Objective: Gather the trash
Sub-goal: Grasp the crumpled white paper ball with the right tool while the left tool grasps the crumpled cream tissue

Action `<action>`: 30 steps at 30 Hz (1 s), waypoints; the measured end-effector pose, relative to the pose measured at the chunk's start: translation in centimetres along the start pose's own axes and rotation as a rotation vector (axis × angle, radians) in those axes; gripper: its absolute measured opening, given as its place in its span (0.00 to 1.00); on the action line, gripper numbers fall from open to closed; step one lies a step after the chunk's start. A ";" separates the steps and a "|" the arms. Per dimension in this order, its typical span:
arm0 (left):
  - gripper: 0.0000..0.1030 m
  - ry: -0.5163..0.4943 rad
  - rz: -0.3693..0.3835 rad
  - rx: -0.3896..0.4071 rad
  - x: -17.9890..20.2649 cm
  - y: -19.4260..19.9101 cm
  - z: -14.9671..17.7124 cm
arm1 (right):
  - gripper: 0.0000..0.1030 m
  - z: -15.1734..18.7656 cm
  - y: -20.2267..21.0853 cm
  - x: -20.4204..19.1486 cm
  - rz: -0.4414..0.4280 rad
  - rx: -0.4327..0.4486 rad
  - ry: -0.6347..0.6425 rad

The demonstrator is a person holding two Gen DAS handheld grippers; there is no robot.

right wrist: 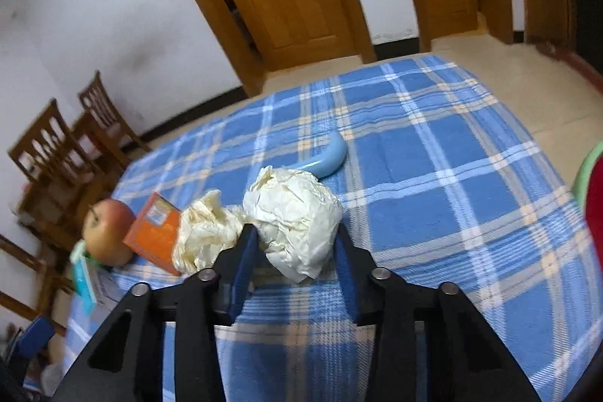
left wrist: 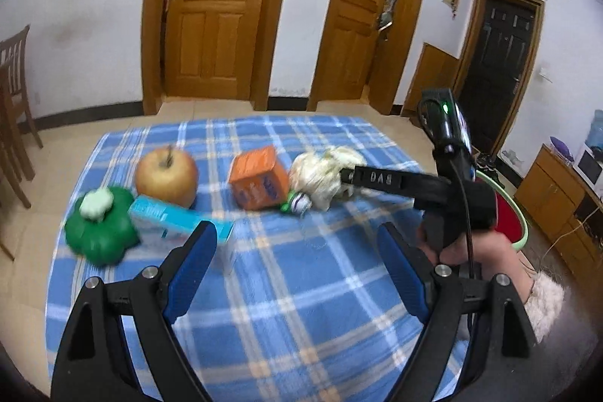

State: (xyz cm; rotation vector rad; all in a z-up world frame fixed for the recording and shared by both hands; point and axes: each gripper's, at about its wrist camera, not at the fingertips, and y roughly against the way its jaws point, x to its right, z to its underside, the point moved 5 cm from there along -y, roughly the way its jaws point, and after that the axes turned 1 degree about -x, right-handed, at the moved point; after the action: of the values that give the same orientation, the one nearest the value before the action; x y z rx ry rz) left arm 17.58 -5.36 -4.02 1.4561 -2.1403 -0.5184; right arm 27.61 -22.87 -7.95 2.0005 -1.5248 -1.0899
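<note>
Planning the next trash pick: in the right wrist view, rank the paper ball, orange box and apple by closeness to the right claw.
1. Paper ball, between the right claw's fingers.
2. Orange box, off to the left.
3. Apple, farther left, past the box.

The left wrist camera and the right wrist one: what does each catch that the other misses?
Only the left wrist view shows the green toy, the left gripper standing open over bare cloth, and the hand holding the right gripper from outside.

Only the right wrist view shows the curved blue object behind the paper, and the right gripper closed around one crumpled paper ball.

Both show the apple, the orange box, the teal box and the blue checked cloth.
</note>
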 end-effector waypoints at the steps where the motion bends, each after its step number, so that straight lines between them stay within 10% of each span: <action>1: 0.83 0.002 0.006 0.001 0.2 -0.4 -0.6 | 0.35 0.0 0.1 0.3 -0.029 0.006 -0.021; 6: 0.66 0.073 0.038 -0.063 0.9 -4.4 -3.4 | 0.35 0.5 1.9 3.4 -0.085 0.080 -0.196; 12: 0.62 -0.003 -0.008 -0.114 3.5 -10.1 -4.3 | 0.35 1.9 6.0 7.4 0.147 0.182 -0.335; 30: 0.36 -0.082 -0.180 -0.163 2.8 -15.5 -3.7 | 0.36 2.0 5.5 8.2 0.125 0.156 -0.336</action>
State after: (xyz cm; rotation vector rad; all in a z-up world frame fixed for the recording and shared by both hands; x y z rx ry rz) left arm 30.49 -13.66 -9.28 1.5664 -1.9859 -0.8119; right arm 23.47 -32.04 -8.01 1.8565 -1.9302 -1.3420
